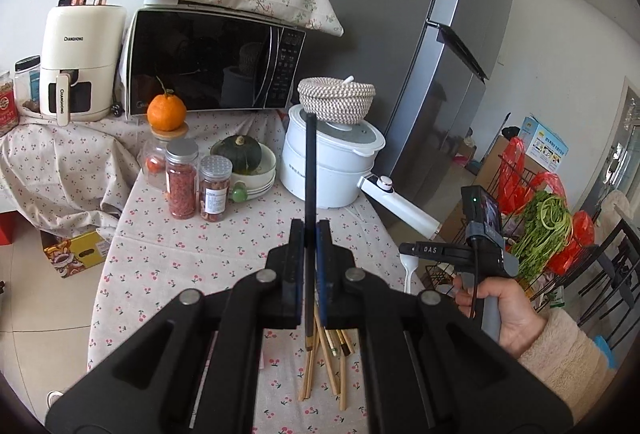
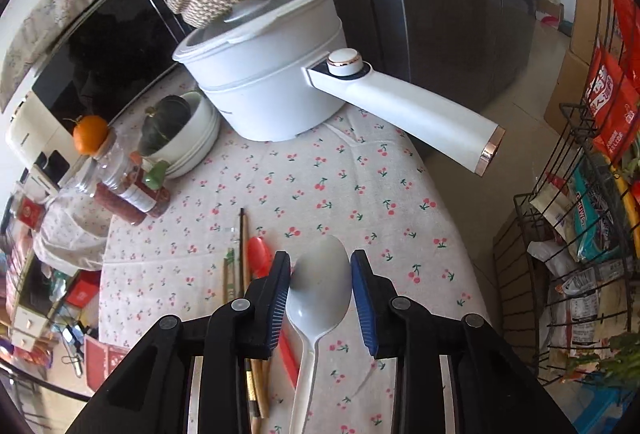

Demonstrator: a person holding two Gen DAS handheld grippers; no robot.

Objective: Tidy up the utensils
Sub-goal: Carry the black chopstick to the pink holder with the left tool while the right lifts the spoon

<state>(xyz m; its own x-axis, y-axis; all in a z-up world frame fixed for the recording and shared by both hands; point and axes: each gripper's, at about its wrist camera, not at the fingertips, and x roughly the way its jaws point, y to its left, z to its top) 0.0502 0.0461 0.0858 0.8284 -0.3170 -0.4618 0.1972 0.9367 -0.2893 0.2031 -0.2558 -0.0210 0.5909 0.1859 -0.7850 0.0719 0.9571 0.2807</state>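
My left gripper (image 1: 311,230) is shut on a black chopstick (image 1: 309,169), which points up and forward above the table. Below it, several wooden chopsticks (image 1: 326,366) lie in a loose pile on the cherry-print tablecloth (image 1: 224,234). My right gripper (image 2: 320,262) is open, its jaws on either side of the bowl of a white spoon (image 2: 320,278) lying on the cloth. A red spoon (image 2: 260,254) and more chopsticks (image 2: 240,254) lie just left of it. The right gripper also shows in the left wrist view (image 1: 412,250), over the white spoon (image 1: 409,270).
A white electric pot (image 2: 272,73) with a long handle (image 2: 420,113) and a woven basket (image 1: 337,98) on top stands ahead. Stacked bowls with a green squash (image 1: 242,153), spice jars (image 1: 182,177), an orange (image 1: 166,111), microwave (image 1: 212,61) and fridge (image 1: 420,33) stand behind. A wire rack (image 2: 568,234) stands to the right.
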